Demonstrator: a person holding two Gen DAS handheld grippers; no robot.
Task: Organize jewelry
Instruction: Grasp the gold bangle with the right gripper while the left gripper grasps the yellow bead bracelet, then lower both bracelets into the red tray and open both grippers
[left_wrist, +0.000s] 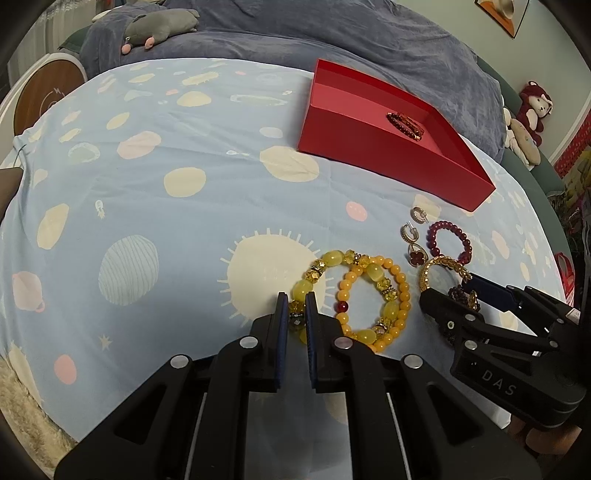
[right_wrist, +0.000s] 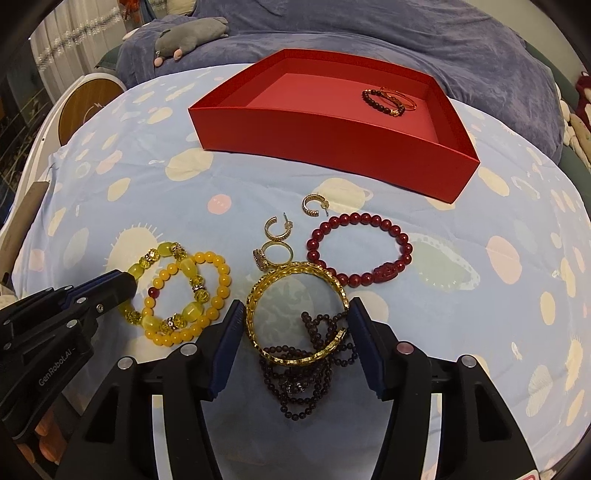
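Observation:
My left gripper is shut on the rim of a yellow-green bead bracelet, which overlaps an orange-yellow bead bracelet; both show in the right wrist view. My right gripper is open, its fingers on either side of a gold bangle and a dark bead strand. A red bead bracelet, two gold hoop earrings and a ring lie beyond. The red box holds a dark bead bracelet.
The jewelry lies on a light blue planet-print sheet over a bed. A blue blanket and a grey plush toy lie behind the box. A round wooden stool stands at the left.

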